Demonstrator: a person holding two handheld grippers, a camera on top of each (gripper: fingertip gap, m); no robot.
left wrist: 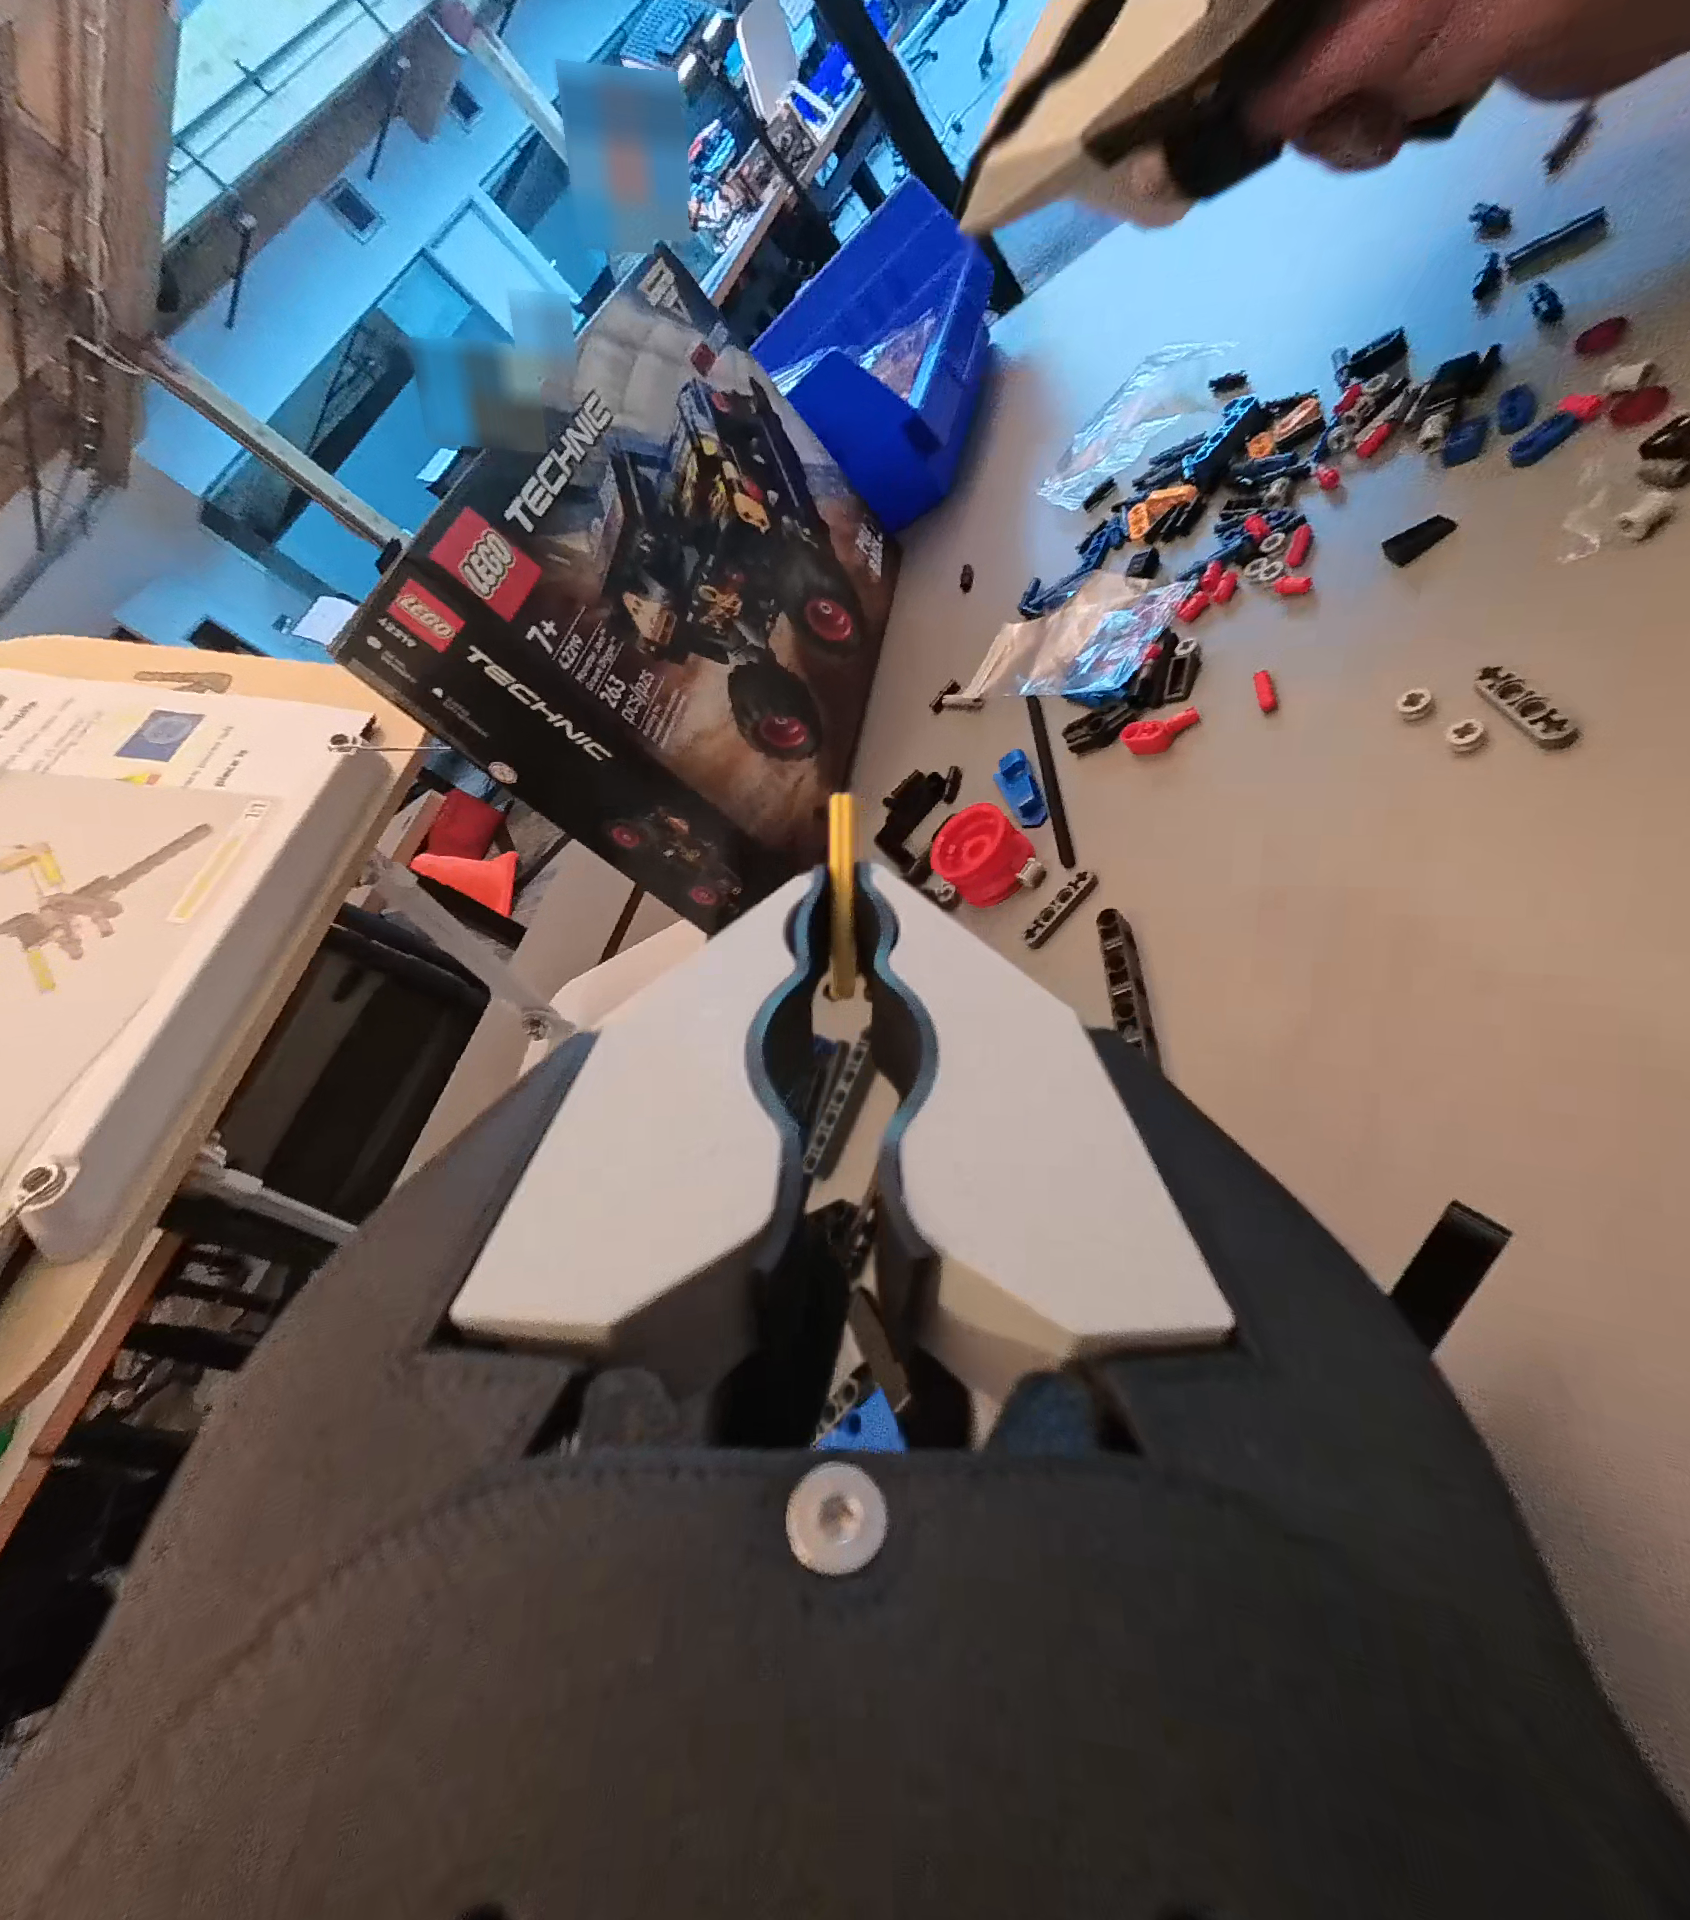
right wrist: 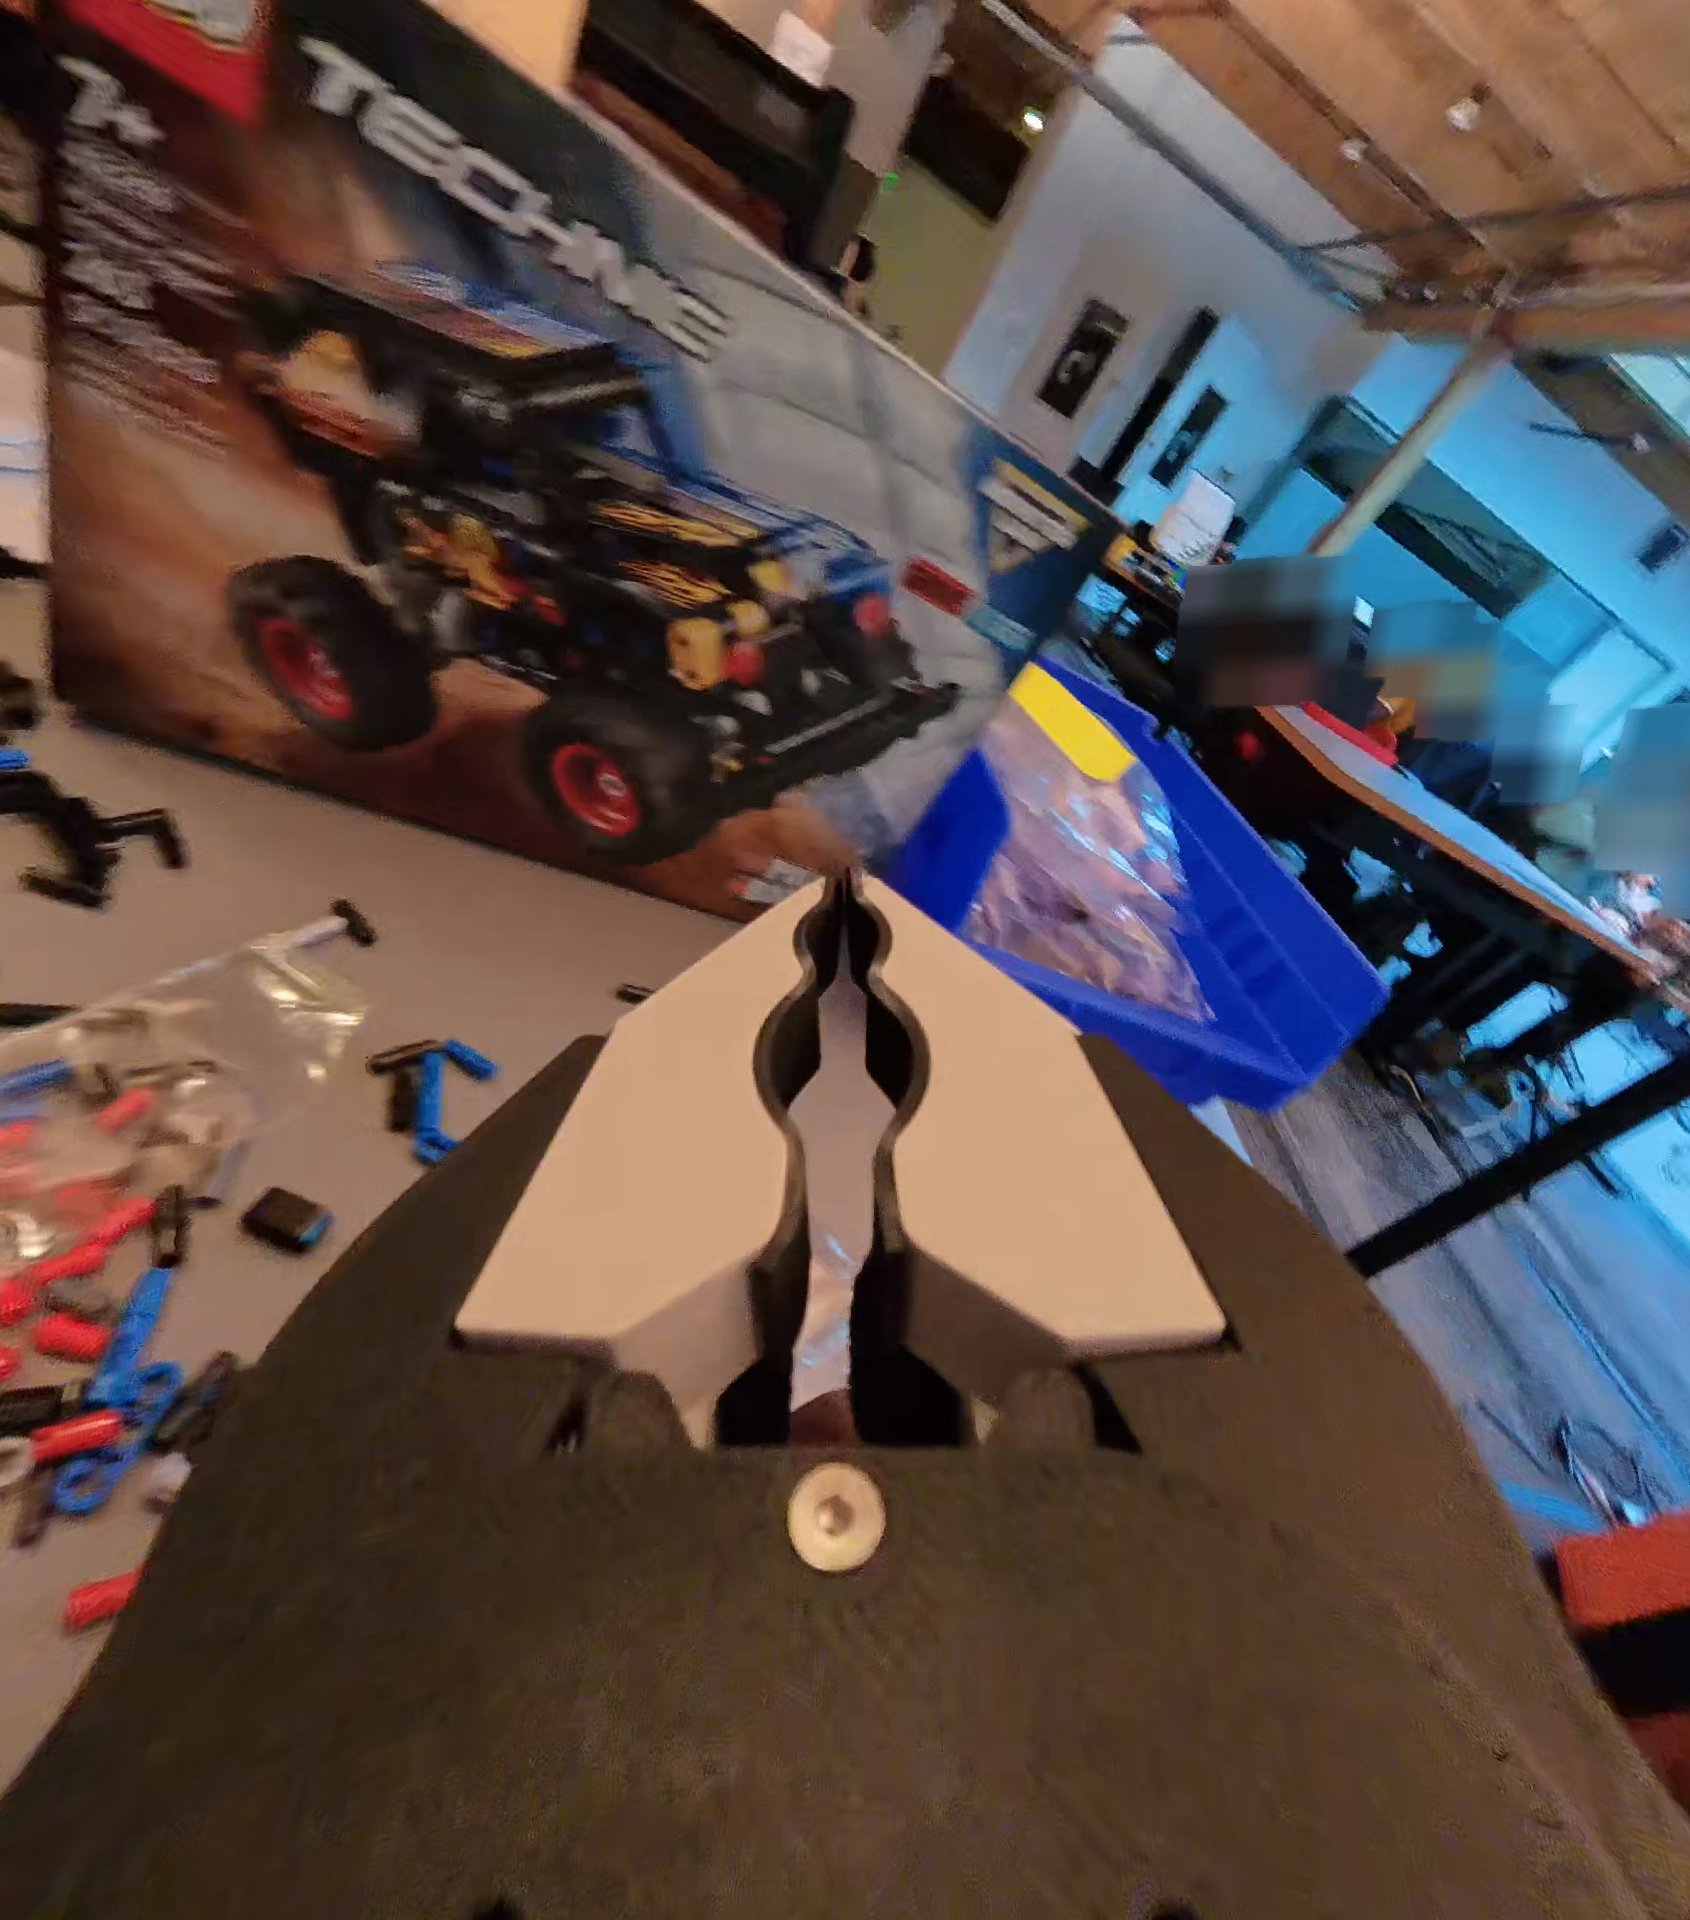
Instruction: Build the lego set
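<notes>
Grey table (left wrist: 1443, 1039), one yellow axle (left wrist: 842, 883) in clenched left hand-held gripper (left wrist: 842, 896); right hand-held gripper (right wrist: 846, 894) clenched, empty.

It looked like a shared workshop or lab, a big open loft. Bare wooden ceiling beams (right wrist: 1506, 114) ran overhead, with tall windows (left wrist: 321, 135) letting in blue daylight. Long work tables (right wrist: 1464, 831) stood farther back, cluttered with gear. A blue parts bin (right wrist: 1184, 935) sat on the grey counter (left wrist: 1443, 1039) beside a boxed building kit (left wrist: 643, 623).
</notes>
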